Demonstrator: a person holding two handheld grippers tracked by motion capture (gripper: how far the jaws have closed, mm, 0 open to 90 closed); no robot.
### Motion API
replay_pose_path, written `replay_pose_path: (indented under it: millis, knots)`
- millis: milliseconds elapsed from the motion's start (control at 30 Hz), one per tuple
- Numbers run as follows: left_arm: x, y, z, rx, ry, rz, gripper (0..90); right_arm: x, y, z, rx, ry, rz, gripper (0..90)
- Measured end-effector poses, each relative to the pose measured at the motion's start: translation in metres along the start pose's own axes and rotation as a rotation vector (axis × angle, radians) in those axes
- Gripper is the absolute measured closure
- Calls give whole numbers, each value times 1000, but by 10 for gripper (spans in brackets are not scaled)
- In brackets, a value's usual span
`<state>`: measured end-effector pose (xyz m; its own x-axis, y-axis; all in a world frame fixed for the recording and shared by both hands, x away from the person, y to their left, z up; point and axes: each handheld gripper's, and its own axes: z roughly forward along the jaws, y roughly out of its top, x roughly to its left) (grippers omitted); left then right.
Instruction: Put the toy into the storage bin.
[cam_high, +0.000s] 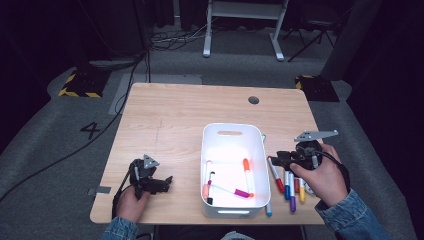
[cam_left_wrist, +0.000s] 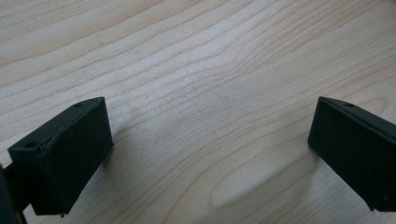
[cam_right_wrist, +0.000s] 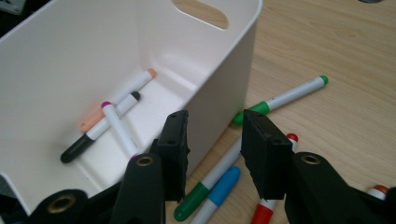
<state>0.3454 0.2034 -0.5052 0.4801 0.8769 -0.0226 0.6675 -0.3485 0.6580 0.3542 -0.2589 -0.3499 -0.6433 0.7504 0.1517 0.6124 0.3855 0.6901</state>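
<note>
A light wooden table (cam_high: 175, 115) with a visible grain carries everything. A round dark cable hole (cam_high: 253, 100) sits toward its 1 o'clock corner. A white plastic bin (cam_high: 233, 129) with a handle slot stands on the surface at about 5 o'clock from the table's middle. Just beside the bin, at its 3 o'clock, loose markers (cam_high: 290, 186) lie directly on the wood, red, blue, purple and yellow among them; a green-capped marker (cam_right_wrist: 285, 99) lies against the bin's wall, and a blue-capped marker (cam_high: 268, 209) at the bin's near corner.
</note>
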Motion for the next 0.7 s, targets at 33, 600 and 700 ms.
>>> replay_pose_path:
  millis: [33,600,700]
  knots:
    - [0,0,0,-3,3,0,0,-7,-2,4,13,-19,19,625]
    - [0,0,0,0,0,0,0,-52,-21,54,183,-95,115,617]
    - [0,0,0,-2,2,0,0,-57,-25,64,219,-100,130,620]
